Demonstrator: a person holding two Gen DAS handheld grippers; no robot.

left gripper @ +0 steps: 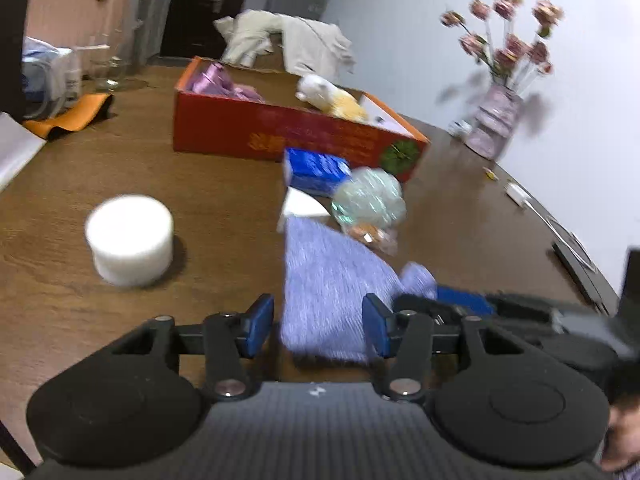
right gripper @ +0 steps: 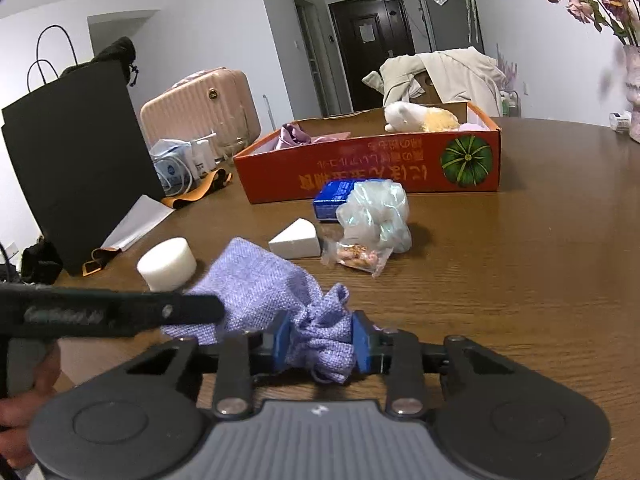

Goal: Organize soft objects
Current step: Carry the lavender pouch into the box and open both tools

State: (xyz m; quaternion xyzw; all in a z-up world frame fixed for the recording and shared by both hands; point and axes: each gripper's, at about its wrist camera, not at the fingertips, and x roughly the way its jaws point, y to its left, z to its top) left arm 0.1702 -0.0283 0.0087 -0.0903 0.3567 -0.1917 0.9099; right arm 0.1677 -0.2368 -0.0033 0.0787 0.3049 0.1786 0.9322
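Note:
A lilac fabric pouch (left gripper: 328,280) lies on the brown table (left gripper: 200,200). My right gripper (right gripper: 322,342) is shut on the pouch's gathered neck (right gripper: 324,336). My left gripper (left gripper: 318,326) is open, its fingers on either side of the pouch's wide end. The right gripper shows at the lower right of the left wrist view (left gripper: 460,304). A red cardboard box (right gripper: 372,164) behind holds a white and yellow plush toy (right gripper: 420,116) and purple cloth (right gripper: 294,136).
A white foam cylinder (right gripper: 168,264), a white wedge sponge (right gripper: 296,244), a blue packet (right gripper: 334,198), a mesh bath pouf (right gripper: 376,216) and a small snack bag (right gripper: 356,258) lie near the box. A black bag (right gripper: 76,160) stands left; a flower vase (left gripper: 494,120) right.

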